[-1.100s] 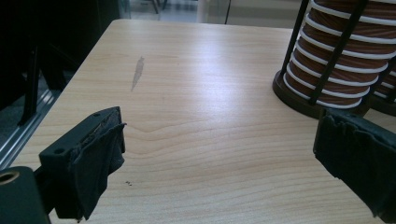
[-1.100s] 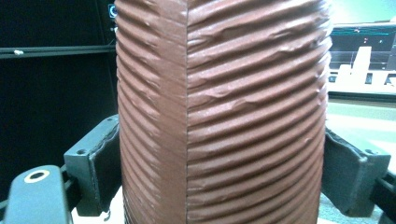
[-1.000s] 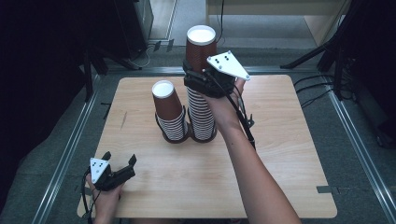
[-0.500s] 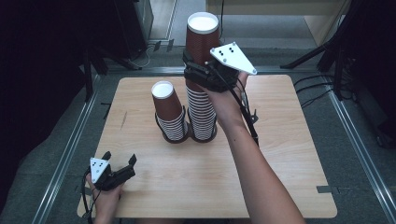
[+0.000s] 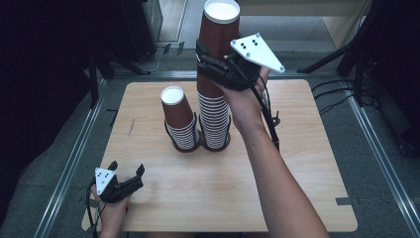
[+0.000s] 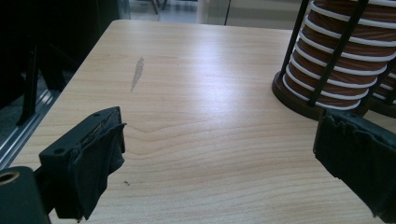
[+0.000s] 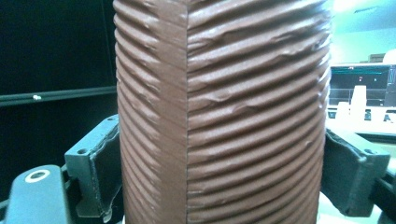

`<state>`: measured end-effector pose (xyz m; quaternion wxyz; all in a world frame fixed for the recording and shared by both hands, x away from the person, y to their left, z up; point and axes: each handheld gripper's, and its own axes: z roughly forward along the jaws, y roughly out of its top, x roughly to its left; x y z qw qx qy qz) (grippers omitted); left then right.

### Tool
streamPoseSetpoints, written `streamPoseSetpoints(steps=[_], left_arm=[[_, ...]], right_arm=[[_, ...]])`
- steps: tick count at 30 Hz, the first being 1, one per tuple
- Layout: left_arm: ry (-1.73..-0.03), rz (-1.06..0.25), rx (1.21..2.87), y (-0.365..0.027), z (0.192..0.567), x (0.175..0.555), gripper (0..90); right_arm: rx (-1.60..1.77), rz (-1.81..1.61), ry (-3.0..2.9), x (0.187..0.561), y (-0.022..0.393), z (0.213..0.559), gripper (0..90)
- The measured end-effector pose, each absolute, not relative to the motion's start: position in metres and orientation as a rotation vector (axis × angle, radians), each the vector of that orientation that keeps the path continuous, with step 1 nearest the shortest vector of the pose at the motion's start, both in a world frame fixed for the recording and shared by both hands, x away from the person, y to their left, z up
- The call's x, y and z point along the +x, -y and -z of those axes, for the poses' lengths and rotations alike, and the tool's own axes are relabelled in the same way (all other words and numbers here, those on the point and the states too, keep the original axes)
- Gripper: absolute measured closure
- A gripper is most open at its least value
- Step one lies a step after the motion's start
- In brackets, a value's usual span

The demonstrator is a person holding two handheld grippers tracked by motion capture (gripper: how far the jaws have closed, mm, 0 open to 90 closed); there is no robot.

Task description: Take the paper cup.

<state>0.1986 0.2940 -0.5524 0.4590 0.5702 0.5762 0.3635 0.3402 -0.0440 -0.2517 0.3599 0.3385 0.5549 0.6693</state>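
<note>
Brown ribbed top cup (image 5: pixel 219 34) sits clamped in your right gripper (image 5: pixel 218 69), jaws pressed on both sides, above tall stack (image 5: pixel 214 119) at table (image 5: pixel 307 163) centre-back. Short stack (image 5: pixel 181 124) stands just left of it, bases close. Your left gripper (image 5: pixel 126 176) rests at near-left table corner, jaws spread wide, nothing between them.

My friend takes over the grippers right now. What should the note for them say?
Right gripper: jaws shut on the top brown cup, held above the tall stack in its holder.
Left gripper: jaws open, holding nothing, low at the table's near left corner.
Short stack stands beside the tall one.
Done: the cup is gripped.
Left: probably pull it clear of the stack and set it down.
</note>
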Motion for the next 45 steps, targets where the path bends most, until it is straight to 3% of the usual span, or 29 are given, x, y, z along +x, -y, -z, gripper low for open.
streamPoseSetpoints(steps=[19, 45], left_arm=[[-1.419, -0.902, 1.412, -0.293, 0.552, 0.198, 2.4], [-1.423, -0.912, 1.414, -0.292, 0.552, 0.199, 2.4]], right_arm=[[0.878, -1.709, -1.364, 0.329, 0.076, 0.238, 13.8], [0.949, -1.583, -1.359, 0.322, 0.129, 0.292, 13.7]])
